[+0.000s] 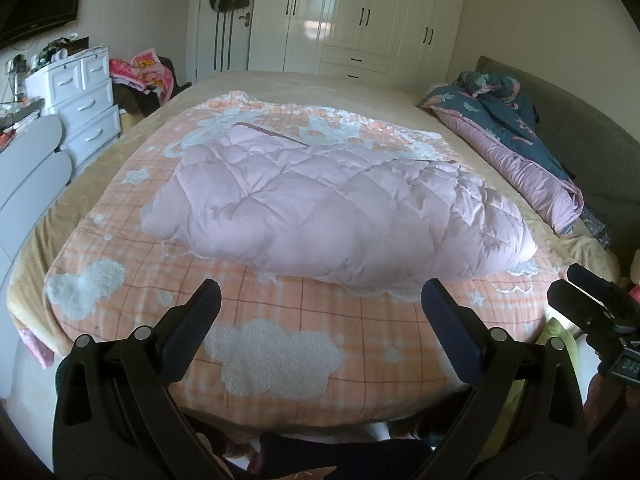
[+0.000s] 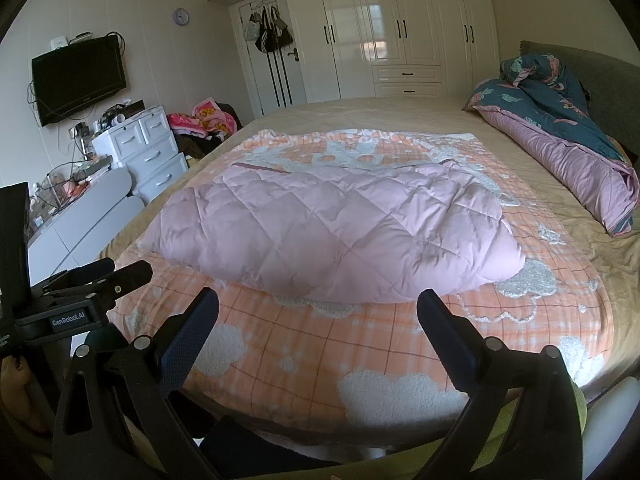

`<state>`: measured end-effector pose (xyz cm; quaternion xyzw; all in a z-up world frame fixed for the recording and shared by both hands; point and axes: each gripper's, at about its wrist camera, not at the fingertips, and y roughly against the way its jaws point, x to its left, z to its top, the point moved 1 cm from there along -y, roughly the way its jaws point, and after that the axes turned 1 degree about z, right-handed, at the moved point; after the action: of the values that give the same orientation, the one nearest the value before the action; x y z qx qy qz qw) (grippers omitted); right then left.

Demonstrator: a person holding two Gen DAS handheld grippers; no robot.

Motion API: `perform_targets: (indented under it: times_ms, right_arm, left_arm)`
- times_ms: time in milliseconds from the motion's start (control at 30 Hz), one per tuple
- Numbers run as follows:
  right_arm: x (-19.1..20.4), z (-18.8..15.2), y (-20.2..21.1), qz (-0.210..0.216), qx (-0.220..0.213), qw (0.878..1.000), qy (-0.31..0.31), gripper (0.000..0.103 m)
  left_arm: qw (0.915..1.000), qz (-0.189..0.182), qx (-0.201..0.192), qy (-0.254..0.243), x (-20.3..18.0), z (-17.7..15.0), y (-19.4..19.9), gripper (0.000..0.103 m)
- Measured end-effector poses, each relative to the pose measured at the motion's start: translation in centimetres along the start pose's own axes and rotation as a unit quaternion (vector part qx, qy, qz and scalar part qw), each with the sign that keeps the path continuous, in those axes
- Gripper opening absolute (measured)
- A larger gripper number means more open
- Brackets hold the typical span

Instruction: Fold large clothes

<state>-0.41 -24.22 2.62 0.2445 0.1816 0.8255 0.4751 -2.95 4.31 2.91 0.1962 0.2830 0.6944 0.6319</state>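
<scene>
A pink quilted down coat (image 1: 332,204) lies folded over in a puffy bundle on an orange checked blanket (image 1: 288,344) with white clouds on the bed. It also shows in the right wrist view (image 2: 332,232), on the same blanket (image 2: 360,344). My left gripper (image 1: 320,304) is open and empty, held above the blanket's near edge, short of the coat. My right gripper (image 2: 318,312) is open and empty, also short of the coat's near edge. The right gripper's body shows at the right of the left wrist view (image 1: 596,312); the left gripper's body shows at the left of the right wrist view (image 2: 72,300).
A rolled dark floral duvet (image 2: 568,136) lies along the bed's right side by the grey headboard (image 2: 600,64). White drawers (image 2: 148,148) and a clothes pile (image 2: 204,120) stand left of the bed. White wardrobes (image 2: 400,32) line the far wall.
</scene>
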Motion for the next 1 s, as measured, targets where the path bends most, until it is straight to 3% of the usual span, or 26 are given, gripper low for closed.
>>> perform_targets:
  times_ms: [733,900,1000]
  right_arm:
    - [-0.3,-0.1,-0.4,-0.014,0.009,1.0,0.001,0.099]
    - [-2.1,-0.3,-0.6,-0.046,0.009,0.999,-0.024,0.099]
    - [-7.2,-0.7,1.0,-0.099,-0.028,0.992,-0.075,0.099]
  left_arm:
    - [0.9999,-0.004,-0.009,0.009,1.1,0.4,-0.1,0.094]
    - [0.9994,0.001,0.007,0.033,3.1,0.2,-1.3,0.094]
    - [0.9973,0.03,0.024,0.062,6.2,0.8,-3.3,0.094]
